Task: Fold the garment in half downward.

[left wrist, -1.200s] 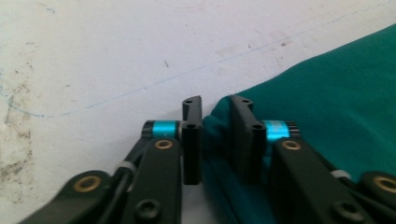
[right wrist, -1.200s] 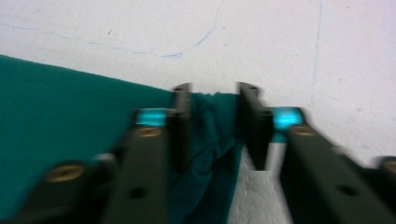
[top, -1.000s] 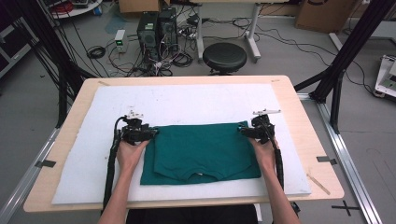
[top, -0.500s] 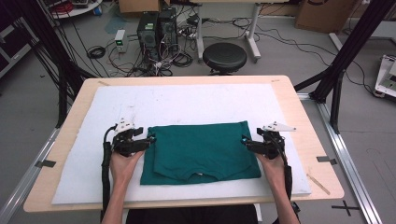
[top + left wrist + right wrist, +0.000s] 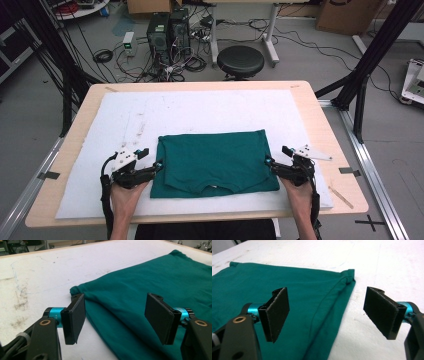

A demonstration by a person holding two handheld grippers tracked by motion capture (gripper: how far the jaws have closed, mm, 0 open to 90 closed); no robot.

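Surface: white mat [image 5: 210, 112] on wooden table [image 5: 330, 135], folded green shirt [image 5: 215, 162] centre frame.
Room: stool [image 5: 240, 61], computers [image 5: 167, 31] along the top.
Left gripper [image 5: 159, 165]: lower left, level, jaws just opened wide, straddling the shirt edge.
Right gripper [image 5: 268, 161]: lower right, jaws likewise opened, gripping nothing.

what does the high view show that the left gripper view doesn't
High view alone: the whole folded green shirt with its collar at the near edge, both hands, the right gripper at the shirt's right edge, the wooden table, a black stool and computers on the floor. Left gripper view alone: close up, the left gripper with open jaws straddling the shirt's folded side edge, and dirty smudges on the white mat. Both: the shirt, the mat and the left gripper.
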